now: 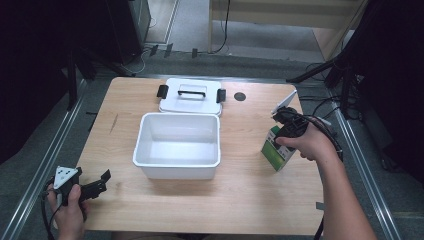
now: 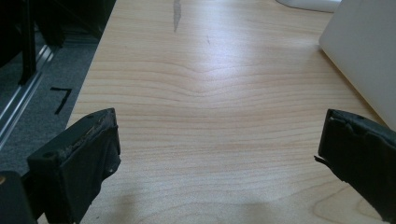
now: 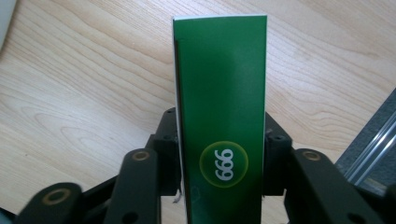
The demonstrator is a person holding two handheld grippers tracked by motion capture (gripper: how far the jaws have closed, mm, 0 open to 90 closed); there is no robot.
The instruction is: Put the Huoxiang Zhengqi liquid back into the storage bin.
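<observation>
right gripper clamping the green box on both sides, box standing on table right of white bin, left gripper idling open at near-left edge

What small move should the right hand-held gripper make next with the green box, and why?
Probably lift it straight up: the right hand-held gripper is already shut on the green box, which stands on the table beside the open white bin.

green box, white bin, white lid
</observation>
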